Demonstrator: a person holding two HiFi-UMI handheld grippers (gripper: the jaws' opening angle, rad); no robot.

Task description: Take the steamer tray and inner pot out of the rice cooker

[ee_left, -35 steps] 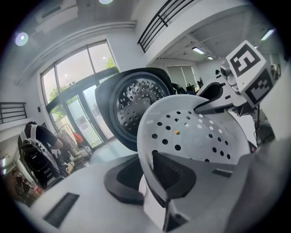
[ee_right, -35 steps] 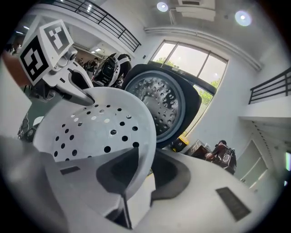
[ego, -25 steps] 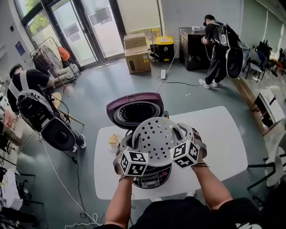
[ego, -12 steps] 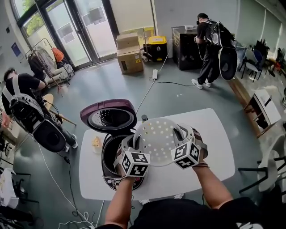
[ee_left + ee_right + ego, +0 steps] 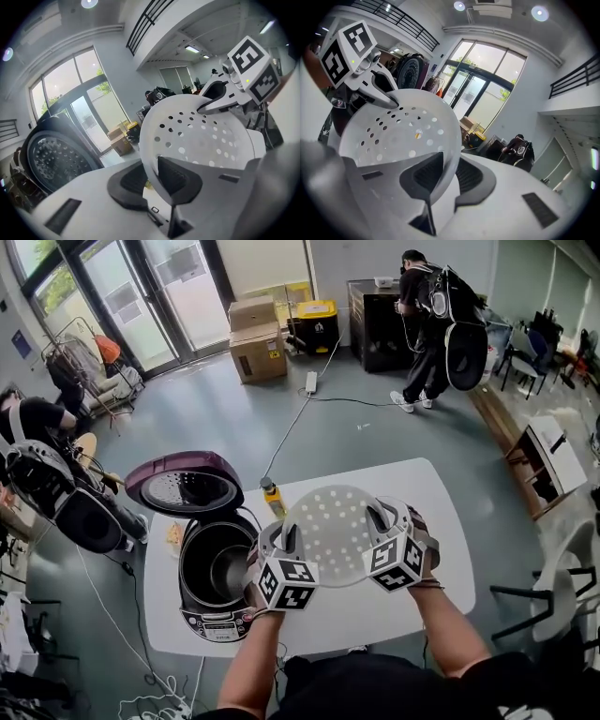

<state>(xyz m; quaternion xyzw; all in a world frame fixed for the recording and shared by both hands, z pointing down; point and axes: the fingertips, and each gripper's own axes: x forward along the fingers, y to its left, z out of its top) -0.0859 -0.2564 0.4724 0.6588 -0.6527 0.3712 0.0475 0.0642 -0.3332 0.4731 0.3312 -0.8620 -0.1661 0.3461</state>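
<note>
The white perforated steamer tray (image 5: 330, 532) hangs in the air above the white table (image 5: 422, 486), to the right of the rice cooker (image 5: 208, 607). My left gripper (image 5: 284, 542) is shut on the tray's left rim, and my right gripper (image 5: 384, 524) is shut on its right rim. The cooker's purple lid (image 5: 183, 486) stands open, and the dark inner pot (image 5: 216, 563) sits inside. In the left gripper view the rim of the tray (image 5: 201, 136) runs between the pads (image 5: 173, 176). The right gripper view shows the tray (image 5: 393, 136) clamped the same way.
A small yellow bottle (image 5: 273, 496) stands on the table just behind the tray, and a yellowish item (image 5: 174, 533) lies left of the cooker. One person (image 5: 37, 465) sits at the left, another (image 5: 427, 315) stands far back. Cardboard boxes (image 5: 255, 338) sit by the doors.
Both grippers have carried the tray away from above the cooker to the right, over the table. The inner pot inside the cooker has come into view.
</note>
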